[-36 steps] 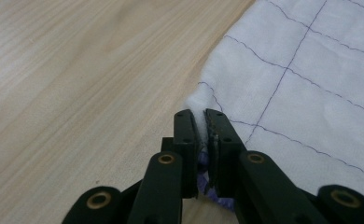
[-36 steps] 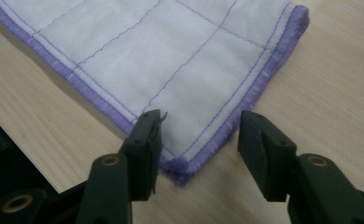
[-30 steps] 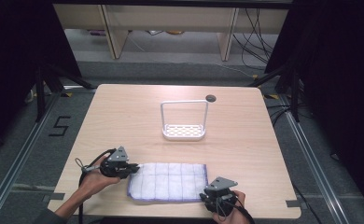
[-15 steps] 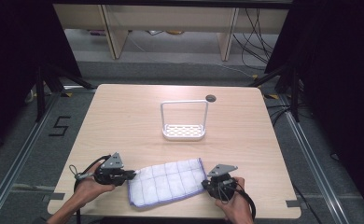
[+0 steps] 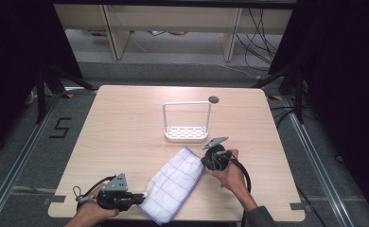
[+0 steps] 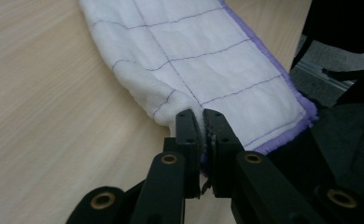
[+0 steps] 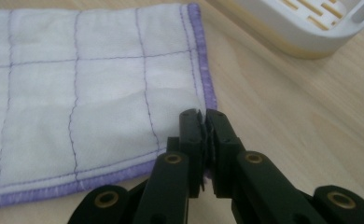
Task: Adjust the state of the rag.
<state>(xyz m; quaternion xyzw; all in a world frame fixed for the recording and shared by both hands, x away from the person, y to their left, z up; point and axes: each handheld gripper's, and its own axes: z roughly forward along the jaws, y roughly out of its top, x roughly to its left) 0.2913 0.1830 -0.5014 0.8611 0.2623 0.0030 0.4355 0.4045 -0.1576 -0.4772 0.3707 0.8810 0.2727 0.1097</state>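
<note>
my fingers on the left gripper [image 6: 202,122] are pressed together on the cloth [image 5: 175,183], pinching a bunched bit of its near end, and the left gripper view has the white fabric puckered right at the tips. the fingers on my right gripper [image 7: 203,122] are likewise clamped on the cloth, at the corner where the purple hem turns. so i judge the grasping part done: both ends are in hand. the cloth lies flat on the table [image 5: 126,127], slanting from the front edge by my left hand [image 5: 90,213] up toward my right hand [image 5: 230,172], which sits just in front of the white rack [image 5: 186,124]. from above, the lower tip of the cloth reaches the table's front edge and may hang over it a little, though i cannot tell for sure. it looks folded once lengthwise, since the left gripper view shows a rounded doubled edge rather than a hem on one side. what is left, as i read it, is the carrying: lifting the cloth and draping it over the rack's upright bar, or laying it in the slotted tray below. none of that has begun; the rack stands bare and the cloth is near it but apart. the small dark round thing [image 5: 214,100] behind the rack plays no part.
</note>
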